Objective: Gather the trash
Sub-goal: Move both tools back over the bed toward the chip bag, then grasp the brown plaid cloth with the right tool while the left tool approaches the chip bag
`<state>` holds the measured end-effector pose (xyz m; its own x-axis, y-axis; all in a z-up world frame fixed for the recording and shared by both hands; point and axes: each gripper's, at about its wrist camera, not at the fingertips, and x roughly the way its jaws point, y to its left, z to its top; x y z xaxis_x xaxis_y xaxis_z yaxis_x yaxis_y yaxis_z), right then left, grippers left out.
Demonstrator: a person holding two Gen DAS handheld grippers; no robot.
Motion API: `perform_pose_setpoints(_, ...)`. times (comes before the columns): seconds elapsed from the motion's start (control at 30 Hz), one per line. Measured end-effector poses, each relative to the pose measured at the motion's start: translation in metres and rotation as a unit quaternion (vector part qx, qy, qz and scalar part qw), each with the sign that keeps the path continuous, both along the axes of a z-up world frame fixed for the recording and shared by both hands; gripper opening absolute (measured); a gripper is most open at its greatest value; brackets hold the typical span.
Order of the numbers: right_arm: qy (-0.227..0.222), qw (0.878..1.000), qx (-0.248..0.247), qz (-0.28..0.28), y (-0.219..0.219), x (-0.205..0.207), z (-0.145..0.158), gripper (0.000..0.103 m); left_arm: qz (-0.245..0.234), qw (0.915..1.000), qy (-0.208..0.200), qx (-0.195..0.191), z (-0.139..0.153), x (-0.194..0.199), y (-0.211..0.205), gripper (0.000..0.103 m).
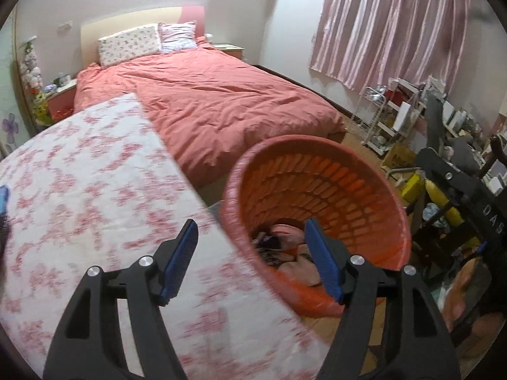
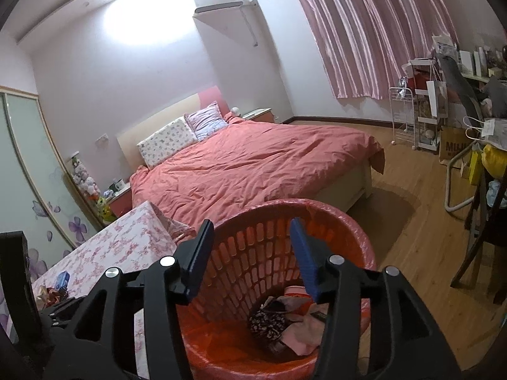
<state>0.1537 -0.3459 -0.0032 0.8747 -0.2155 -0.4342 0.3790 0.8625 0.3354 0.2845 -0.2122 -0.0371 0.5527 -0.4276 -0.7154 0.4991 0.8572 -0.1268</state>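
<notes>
The orange bin (image 2: 275, 285) stands on the wood floor (image 2: 421, 221) beside the desk (image 1: 95, 190) with its pink-flowered cloth, crumpled trash (image 2: 285, 319) lying at its bottom. The right gripper (image 2: 250, 256) hangs over it, jaws apart and empty; the left gripper (image 1: 250, 259) likewise. Beyond lie a bed (image 2: 253, 164) under a coral quilt and pink striped curtains (image 2: 364, 31)

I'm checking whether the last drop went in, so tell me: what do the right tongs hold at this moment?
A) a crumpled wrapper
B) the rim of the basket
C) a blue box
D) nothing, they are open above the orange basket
D: the right tongs are spread wide with only empty space between the fingers, poised above the orange basket, where the trash lies at the bottom.
</notes>
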Motion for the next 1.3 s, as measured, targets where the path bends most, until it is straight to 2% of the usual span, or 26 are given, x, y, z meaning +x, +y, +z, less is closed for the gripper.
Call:
perform_pose_setpoints(0.37,0.013,0.998,-0.027,0.063,0.054,0.015,0.015,0.053,0.106,0.9941,-0.016,0.011,0.019,-0.009,0.118,0.072)
perform_pose_setpoints(0.53,0.024,0.992,-0.043,0.114,0.098,0.026,0.019,0.053,0.162,0.9865,-0.021,0.008,0.024,-0.014,0.181,0.073)
perform_pose_setpoints(0.63,0.032,0.987,-0.052,0.149,0.128,0.035,0.018,0.053,0.202,0.9790,-0.023,0.009,0.025,-0.019,0.226,0.074)
perform_pose_setpoints(0.97,0.068,0.957,-0.075,0.273,0.245,0.075,0.008,0.053,0.316,0.9485,-0.026,0.009,0.027,-0.032,0.352,0.074)
perform_pose_setpoints(1.1,0.087,0.941,-0.062,0.320,0.287,0.098,0.001,0.053,0.338,0.9407,-0.028,0.004,0.026,-0.034,0.383,0.074)
perform_pose_setpoints(1.3,0.122,0.927,-0.037,0.354,0.335,0.128,-0.017,0.051,0.356,0.9343,-0.024,-0.004,0.021,-0.031,0.416,0.074)
